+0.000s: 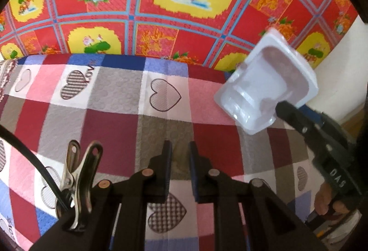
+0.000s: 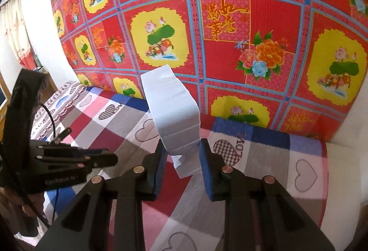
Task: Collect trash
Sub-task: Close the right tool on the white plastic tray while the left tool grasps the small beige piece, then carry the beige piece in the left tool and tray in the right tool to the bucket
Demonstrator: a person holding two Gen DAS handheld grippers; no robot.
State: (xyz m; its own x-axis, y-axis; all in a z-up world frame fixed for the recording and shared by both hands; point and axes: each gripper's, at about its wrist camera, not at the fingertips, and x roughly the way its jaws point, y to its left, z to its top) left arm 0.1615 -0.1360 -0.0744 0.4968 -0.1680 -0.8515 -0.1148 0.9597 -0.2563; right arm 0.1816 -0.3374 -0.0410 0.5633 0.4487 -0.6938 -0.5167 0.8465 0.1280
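A white plastic cup [image 2: 174, 113], empty and ribbed on its outside, hangs above the bed with my right gripper [image 2: 183, 147] shut on its lower edge. In the left wrist view the same cup [image 1: 264, 85] shows its hollow inside at the right, pinched by the right gripper [image 1: 279, 108]. My left gripper [image 1: 180, 147] hovers over the checked bedsheet [image 1: 110, 117], its jaws nearly together with nothing between them. The left gripper [image 2: 110, 159] also appears at the left edge of the right wrist view, pointing right.
A red, yellow and blue flowered cloth [image 2: 230, 27] covers the wall behind the bed. A metal clip [image 1: 76, 179] and a black cable [image 1: 34, 163] ride on the left gripper. A person's hand [image 1: 331, 202] holds the right gripper's handle. A curtain [image 2: 16, 32] hangs at far left.
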